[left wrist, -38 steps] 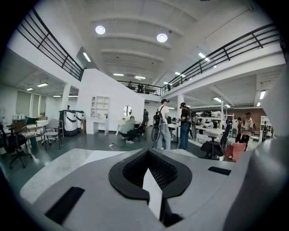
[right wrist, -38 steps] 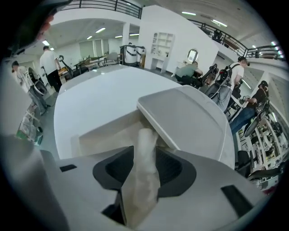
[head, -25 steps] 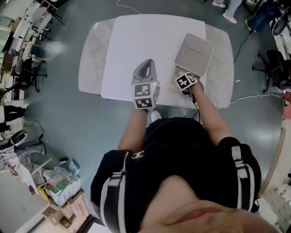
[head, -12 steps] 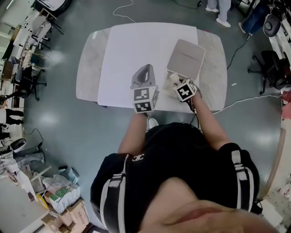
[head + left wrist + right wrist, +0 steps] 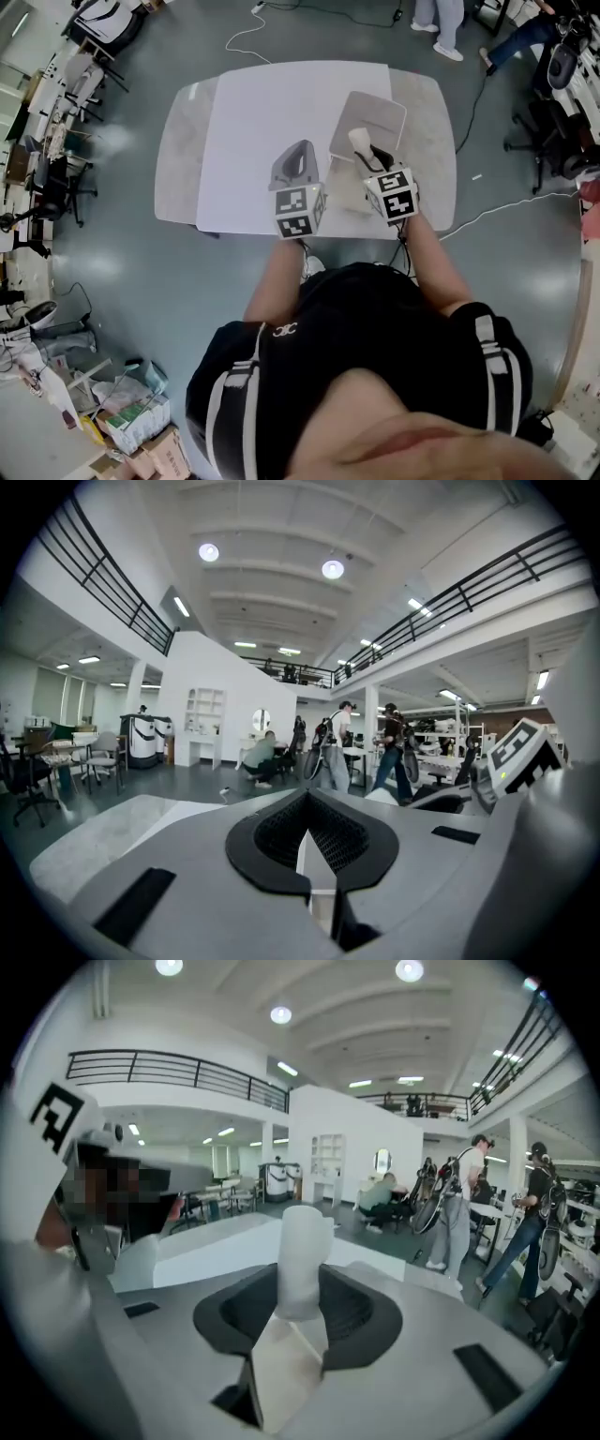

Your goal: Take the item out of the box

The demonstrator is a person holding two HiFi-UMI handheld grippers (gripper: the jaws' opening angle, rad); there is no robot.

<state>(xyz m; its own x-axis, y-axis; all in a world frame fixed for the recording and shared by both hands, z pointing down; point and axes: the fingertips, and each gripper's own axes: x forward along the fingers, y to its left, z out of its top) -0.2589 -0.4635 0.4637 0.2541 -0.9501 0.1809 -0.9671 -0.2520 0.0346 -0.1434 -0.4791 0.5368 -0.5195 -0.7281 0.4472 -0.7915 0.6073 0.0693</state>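
Bright, even light from ceiling lamps (image 5: 331, 569); pale glare on the floor (image 5: 112, 141); strong fisheye bending, black corners; item (image 5: 302, 1260) soft up close.

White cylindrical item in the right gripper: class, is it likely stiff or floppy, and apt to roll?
Probably stiff: the white cylindrical item stands straight though the right gripper clamps only its lower end. Its round side suggests it would roll if laid on the table. Tall and narrow, it may tip if stood.
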